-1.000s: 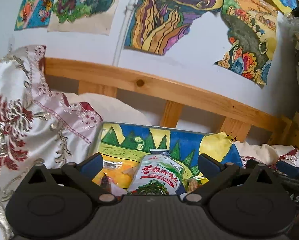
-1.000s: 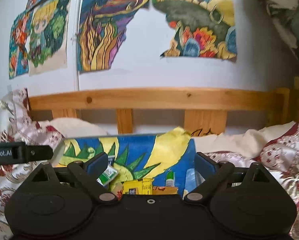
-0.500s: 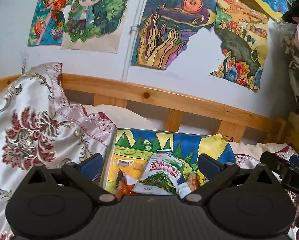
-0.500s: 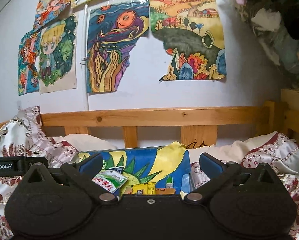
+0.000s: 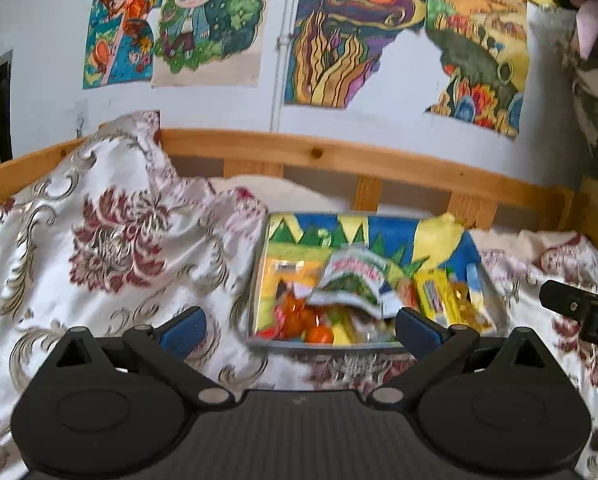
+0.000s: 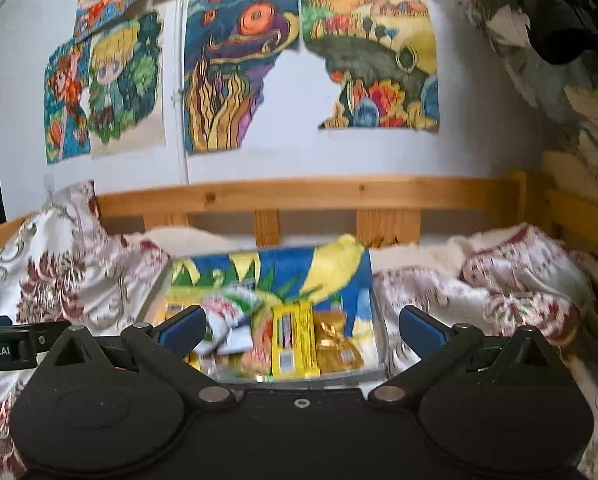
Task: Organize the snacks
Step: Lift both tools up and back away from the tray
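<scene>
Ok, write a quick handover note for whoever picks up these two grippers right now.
Left gripper: open, nothing between its fingers.
Right gripper: open and empty; its jaws have just been opening.
Snacks: all sit in the clear tray on the bedspread. The white and green bag lies on top, left of the yellow bar and the gold packet; orange sweets are at the near left corner.
Done: snacks are gathered in the tray.
Left: they look jumbled and may need tidying; none visible outside it.
</scene>
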`<state>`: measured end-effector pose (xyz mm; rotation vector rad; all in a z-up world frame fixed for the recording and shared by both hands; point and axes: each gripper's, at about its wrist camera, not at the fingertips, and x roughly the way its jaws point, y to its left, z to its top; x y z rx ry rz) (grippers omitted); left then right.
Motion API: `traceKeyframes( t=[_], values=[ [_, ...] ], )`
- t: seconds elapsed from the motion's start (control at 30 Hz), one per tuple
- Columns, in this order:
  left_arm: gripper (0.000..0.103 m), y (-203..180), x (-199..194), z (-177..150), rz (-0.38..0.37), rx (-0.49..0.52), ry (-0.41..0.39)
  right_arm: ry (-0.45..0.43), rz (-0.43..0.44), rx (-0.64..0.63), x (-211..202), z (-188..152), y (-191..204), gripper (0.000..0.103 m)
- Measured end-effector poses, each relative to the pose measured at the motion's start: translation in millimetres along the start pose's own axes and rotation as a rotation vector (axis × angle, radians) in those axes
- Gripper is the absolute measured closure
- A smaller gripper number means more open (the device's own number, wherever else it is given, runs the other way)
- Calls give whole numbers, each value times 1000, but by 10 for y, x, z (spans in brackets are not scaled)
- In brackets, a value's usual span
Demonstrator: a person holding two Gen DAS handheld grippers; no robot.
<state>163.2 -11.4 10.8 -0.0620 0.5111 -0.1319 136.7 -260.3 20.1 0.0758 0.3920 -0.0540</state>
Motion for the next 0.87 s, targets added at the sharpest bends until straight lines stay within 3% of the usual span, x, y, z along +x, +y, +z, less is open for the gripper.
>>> traceKeyframes(
  t=[0.23,0.87],
  values=[
    [0,31,-83,-105,38,7,33,78,-4,3,-128,-137,23,1],
    [0,34,-87,-166,41,22,60,126,6,5,-136,-205,44,1]
  ],
)
